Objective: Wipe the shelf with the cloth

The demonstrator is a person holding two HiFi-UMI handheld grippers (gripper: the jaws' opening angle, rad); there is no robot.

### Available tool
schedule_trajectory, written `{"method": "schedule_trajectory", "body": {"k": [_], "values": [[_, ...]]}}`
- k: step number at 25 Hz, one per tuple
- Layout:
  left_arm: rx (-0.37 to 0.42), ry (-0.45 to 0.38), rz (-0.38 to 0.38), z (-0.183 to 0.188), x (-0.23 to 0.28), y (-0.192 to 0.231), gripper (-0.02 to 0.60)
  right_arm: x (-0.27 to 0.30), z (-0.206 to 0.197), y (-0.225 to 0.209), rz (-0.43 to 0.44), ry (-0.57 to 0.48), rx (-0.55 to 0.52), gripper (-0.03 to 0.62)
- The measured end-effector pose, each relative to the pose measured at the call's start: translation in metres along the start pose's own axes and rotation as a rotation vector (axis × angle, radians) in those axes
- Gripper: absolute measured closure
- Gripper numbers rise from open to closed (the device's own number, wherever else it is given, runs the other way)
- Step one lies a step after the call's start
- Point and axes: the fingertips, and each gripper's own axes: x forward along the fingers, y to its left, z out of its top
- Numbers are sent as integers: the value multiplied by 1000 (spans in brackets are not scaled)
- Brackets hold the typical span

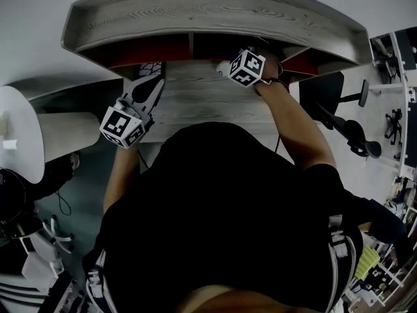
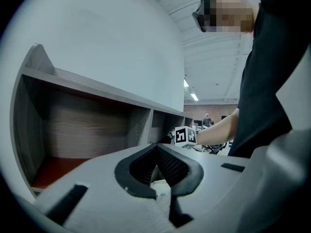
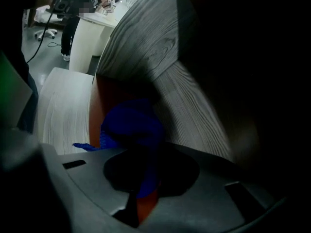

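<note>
So that the blue cloth [image 3: 129, 127] bears on the shelf [image 1: 215, 8] floor, my right gripper [image 3: 146, 178] clamps it inside the compartment; the left gripper [image 2: 156, 165], jaws together and empty, hangs clear

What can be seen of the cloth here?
The cloth is deep blue and soft-looking, bunched into a loose wad. The right gripper is shut on a strip of it that runs down between the jaws. The wad bulges past the tips, and a thin corner sticks out to the left. It sits inside a shelf compartment, in front of a reddish surface beside grey wood-grain panels. Whether it presses on them is unclear.
</note>
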Motion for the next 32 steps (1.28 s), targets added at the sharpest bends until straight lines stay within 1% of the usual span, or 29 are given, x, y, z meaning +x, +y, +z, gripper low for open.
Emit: {"method": "schedule_trajectory", "body": {"k": [7,13,22,32], "values": [[-5,-1,-33,0,7,1,565,-5,-27,-7,-32,101,9,549],[-11,3,-49,-1,9,3,566,-9,-40,-9,-62,159,29,551],[-14,13,-54,-2,9,6,566,-10,-45,-10,-78,190,48,553],[-6,21,-66,-2,10,7,566,-11,-49,-11,-91,198,65,553]]}}
